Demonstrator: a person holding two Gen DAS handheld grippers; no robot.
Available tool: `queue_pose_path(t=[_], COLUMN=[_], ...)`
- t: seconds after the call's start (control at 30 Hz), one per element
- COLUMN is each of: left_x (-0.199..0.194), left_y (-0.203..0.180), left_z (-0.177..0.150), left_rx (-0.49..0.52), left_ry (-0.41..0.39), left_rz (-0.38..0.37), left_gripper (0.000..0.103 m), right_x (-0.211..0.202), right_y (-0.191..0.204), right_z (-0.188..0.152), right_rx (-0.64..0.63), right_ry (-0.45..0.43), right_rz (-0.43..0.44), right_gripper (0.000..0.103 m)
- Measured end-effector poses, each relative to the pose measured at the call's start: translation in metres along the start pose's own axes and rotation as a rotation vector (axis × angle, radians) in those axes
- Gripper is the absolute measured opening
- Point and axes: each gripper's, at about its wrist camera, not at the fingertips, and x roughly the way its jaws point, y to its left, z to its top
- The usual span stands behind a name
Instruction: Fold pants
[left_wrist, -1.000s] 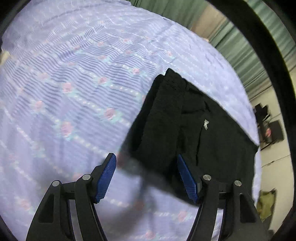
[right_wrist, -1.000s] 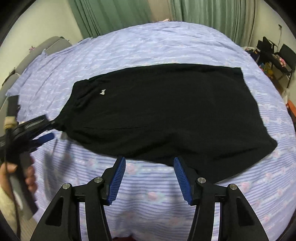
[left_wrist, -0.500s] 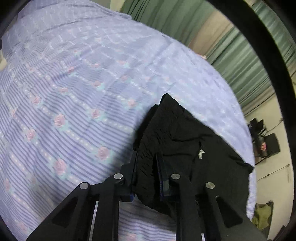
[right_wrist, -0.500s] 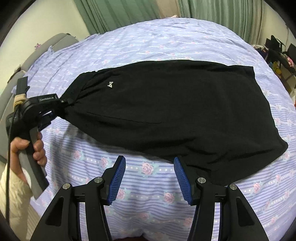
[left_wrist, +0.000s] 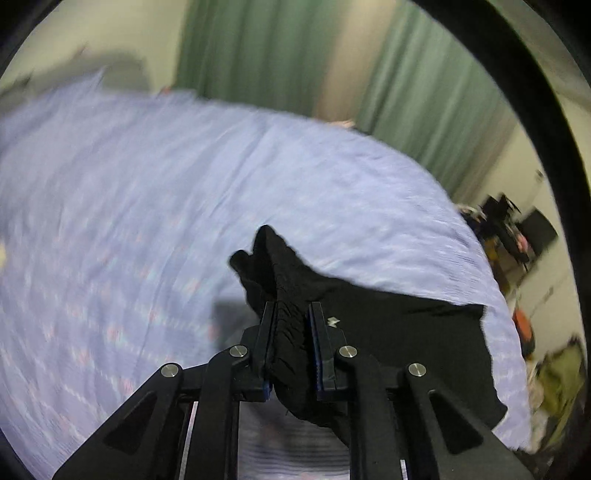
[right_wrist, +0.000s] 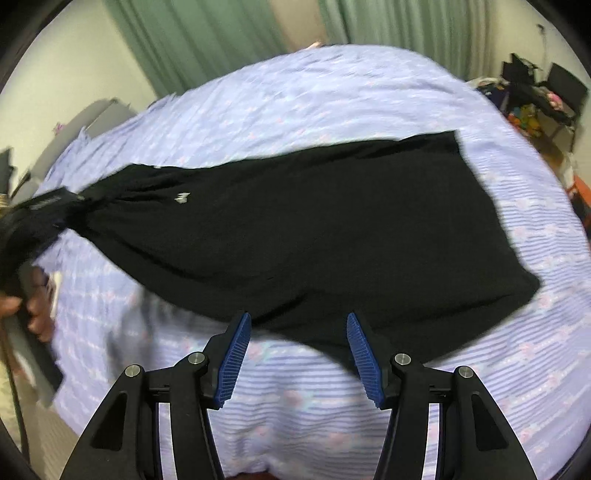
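Black pants (right_wrist: 314, 221) with a small white logo lie spread across the lilac bedsheet (right_wrist: 332, 85). My left gripper (left_wrist: 290, 306) is shut on the bunched waistband end of the pants (left_wrist: 406, 332), and that end is lifted off the bed. From the right wrist view the left gripper (right_wrist: 44, 210) shows at the far left, held by a person's hand (right_wrist: 37, 306). My right gripper (right_wrist: 298, 317) is open, hovering over the near edge of the pants with nothing pressed between its blue pads.
The flowered, striped sheet (left_wrist: 147, 184) covers the whole bed. Green curtains (left_wrist: 258, 55) hang behind it. A grey padded piece (right_wrist: 92, 118) stands at the far left, and chairs and clutter (right_wrist: 535, 96) fill the floor at the right.
My left gripper closed on the waistband end and lifted it off the bed, tilting upward. The pants are pulled taut at that end. The right gripper drifted slightly and stayed open.
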Motion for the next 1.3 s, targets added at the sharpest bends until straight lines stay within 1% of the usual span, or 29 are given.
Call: queue_pose_path(t=[0.1, 0.17, 0.2, 0.33, 0.43, 0.47, 0.53, 0.63, 0.73, 0.8, 0.83, 0.87, 0.9, 0.97, 1.0, 1.07, 1.17, 1.2, 1.27, 1.3], left_x=[-0.015, -0.02, -0.022, -0.012, 0.006, 0.013, 0.027, 0.054, 0.084, 0.095, 0.093, 0.084, 0.074, 0.049, 0.043, 0.035, 0.042, 0.05, 0.064, 0.069], left_y=[-0.056, -0.09, -0.108, -0.168, -0.207, -0.221, -0.248, -0.28, -0.312, -0.319, -0.319, -0.315, -0.308, -0.288, -0.278, -0.255, -0.228, -0.218, -0.207, -0.205], left_z=[0.02, 0.025, 0.026, 0.021, 0.014, 0.01, 0.003, -0.011, -0.031, -0.04, -0.042, -0.044, -0.042, -0.035, -0.034, -0.035, -0.045, -0.052, -0.063, -0.068], left_rx=[0.099, 0.174, 0.212, 0.322, 0.347, 0.362, 0.39, 0.419, 0.47, 0.484, 0.481, 0.466, 0.445, 0.422, 0.42, 0.428, 0.481, 0.493, 0.498, 0.499], left_ry=[-0.052, -0.08, -0.093, -0.089, -0.043, -0.032, -0.009, 0.049, 0.127, 0.194, 0.214, 0.208, 0.181, 0.115, 0.096, 0.077, 0.107, 0.14, 0.202, 0.225], left_rz=[-0.099, -0.146, -0.182, -0.326, -0.459, -0.487, -0.527, -0.573, -0.584, -0.578, -0.577, -0.581, -0.59, -0.613, -0.604, -0.557, -0.476, -0.45, -0.422, -0.412], left_gripper=[0.016, 0.016, 0.016, 0.015, 0.013, 0.013, 0.012, 0.012, 0.014, 0.026, 0.048, 0.07, 0.077, 0.082, 0.084, 0.085, 0.084, 0.083, 0.077, 0.075], right_x=[-0.018, -0.028, -0.029, -0.05, -0.062, -0.066, -0.07, -0.073, -0.074, -0.074, -0.075, -0.076, -0.077, -0.078, -0.078, -0.074, -0.062, -0.057, -0.041, -0.03], right_y=[-0.027, -0.044, -0.049, -0.087, -0.112, -0.122, -0.141, -0.159, -0.174, -0.181, -0.183, -0.185, -0.188, -0.19, -0.191, -0.191, -0.187, -0.183, -0.178, -0.175], right_z=[0.007, 0.01, 0.012, 0.019, 0.024, 0.026, 0.026, 0.026, 0.02, 0.017, 0.014, 0.011, 0.009, 0.004, 0.002, 0.001, 0.007, 0.01, 0.023, 0.03], right_rx=[0.025, 0.057, 0.08, 0.172, 0.208, 0.22, 0.249, 0.271, 0.283, 0.29, 0.297, 0.305, 0.317, 0.34, 0.347, 0.353, 0.327, 0.31, 0.264, 0.243], right_ry=[-0.05, -0.082, -0.096, -0.172, -0.217, -0.232, -0.247, -0.257, -0.25, -0.234, -0.229, -0.228, -0.226, -0.224, -0.224, -0.224, -0.213, -0.209, -0.2, -0.19], right_rz=[-0.052, -0.077, -0.093, -0.144, -0.195, -0.207, -0.248, -0.29, -0.322, -0.34, -0.347, -0.351, -0.356, -0.349, -0.345, -0.314, -0.256, -0.231, -0.169, -0.145], right_gripper=[0.055, 0.055, 0.055, 0.055, 0.055, 0.055, 0.055, 0.055, 0.055, 0.055, 0.055, 0.055, 0.055, 0.055, 0.055, 0.055, 0.055, 0.055, 0.055, 0.055])
